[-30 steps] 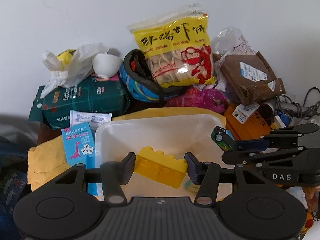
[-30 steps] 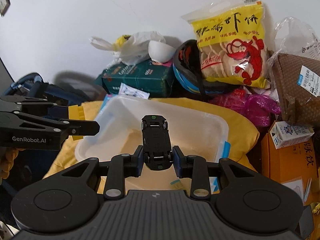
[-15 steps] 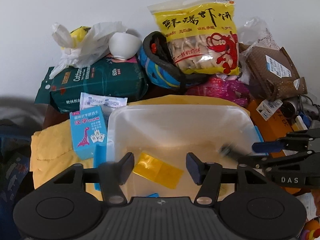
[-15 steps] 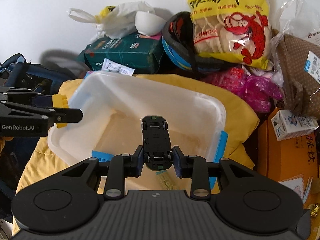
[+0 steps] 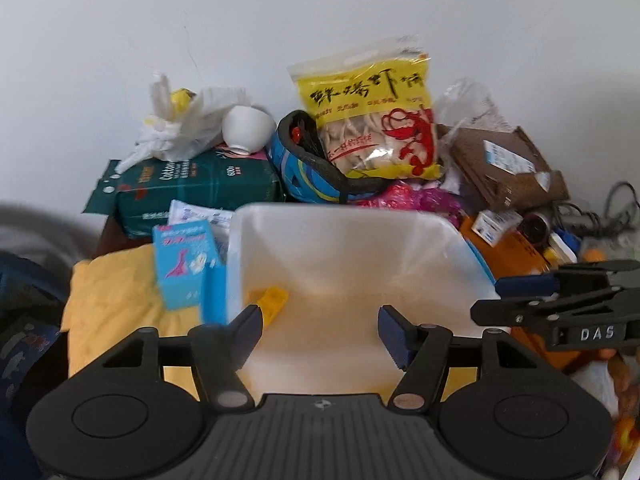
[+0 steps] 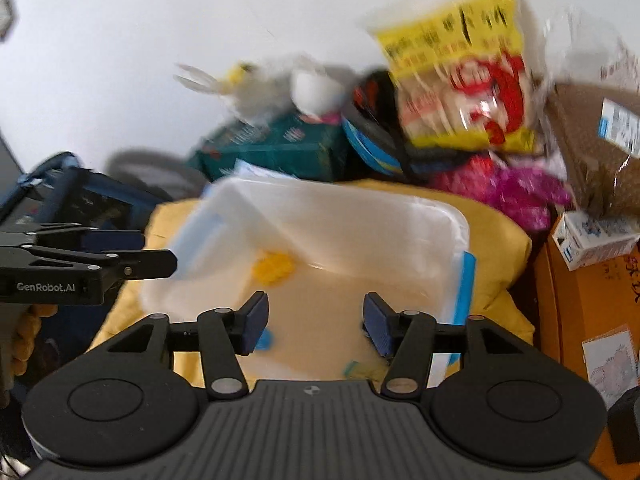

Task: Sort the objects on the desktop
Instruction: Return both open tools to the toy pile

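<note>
I have both tools over the white plastic tub (image 5: pixel 400 248), each pointing down into it. My left tool (image 5: pixel 320 330) stands wide apart with nothing between its pads; its jaws have just been opening. The yellow toy brick (image 5: pixel 269 303) lies on the tub floor just ahead of my left tool's left finger (image 5: pixel 249 330), near the tub's left wall, free of the pads.

My right tool (image 6: pixel 316 322) also stands apart and grips nothing; its jaws have just been opening too. From this tool the yellow toy brick (image 6: pixel 275 267) lies ahead and a little left of the gap, blurred. A dark bit shows right behind the right finger (image 6: pixel 378 330), too hidden for me to tell what it is. A small light-blue scrap (image 6: pixel 264 338) lies on the tub floor just beside the left finger.

My left tool (image 6: pixel 120 262) shows at the left of the right view, over the tub's near-left corner. Beyond the tub, against the wall, leans a yellow snack bag (image 5: pixel 372 116), with a green tissue pack (image 5: pixel 200 188) to its left.
</note>
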Available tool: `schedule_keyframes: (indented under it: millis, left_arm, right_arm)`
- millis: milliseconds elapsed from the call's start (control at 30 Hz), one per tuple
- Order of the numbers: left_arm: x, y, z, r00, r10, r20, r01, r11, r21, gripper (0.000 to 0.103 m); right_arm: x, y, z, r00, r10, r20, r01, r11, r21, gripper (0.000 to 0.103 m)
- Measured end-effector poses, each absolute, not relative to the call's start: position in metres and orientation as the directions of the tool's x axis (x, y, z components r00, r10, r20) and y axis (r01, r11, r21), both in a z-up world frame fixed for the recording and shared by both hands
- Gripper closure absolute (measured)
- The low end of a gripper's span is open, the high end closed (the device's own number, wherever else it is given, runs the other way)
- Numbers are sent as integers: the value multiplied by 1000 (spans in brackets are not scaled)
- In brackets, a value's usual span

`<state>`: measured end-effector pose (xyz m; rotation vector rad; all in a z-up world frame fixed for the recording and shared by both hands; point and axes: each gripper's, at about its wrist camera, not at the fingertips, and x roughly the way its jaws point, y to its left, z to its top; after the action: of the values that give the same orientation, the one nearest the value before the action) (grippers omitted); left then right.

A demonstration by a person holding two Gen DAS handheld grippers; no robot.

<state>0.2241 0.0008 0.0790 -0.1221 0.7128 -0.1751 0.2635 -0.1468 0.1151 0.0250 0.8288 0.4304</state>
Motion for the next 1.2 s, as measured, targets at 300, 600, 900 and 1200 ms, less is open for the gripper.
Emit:
schedule_keyframes:
  millis: [300,600,900,1200]
  left_arm:
    - [55,-7,-14,721,-188,-666,146,982,-119,35]
    - [13,-27,-63,690,-166,-705,189,981,-46,36]
    - [1,-38,-73,673,-195,-713,254,967,-24,36]
    - [10,-62,-85,661,-208,-721,296,955,-4,36]
  right_arm:
    - [113,-132,46,567,396,-722,-479,872,103,40]
    - [42,-109,-13,493,386,-780,-512,853,99,52]
    - [37,-82,-23,500,354,-790,-531,846,43,58]
    - [39,-95,-27,499,337,-798,-498,865,53,68]
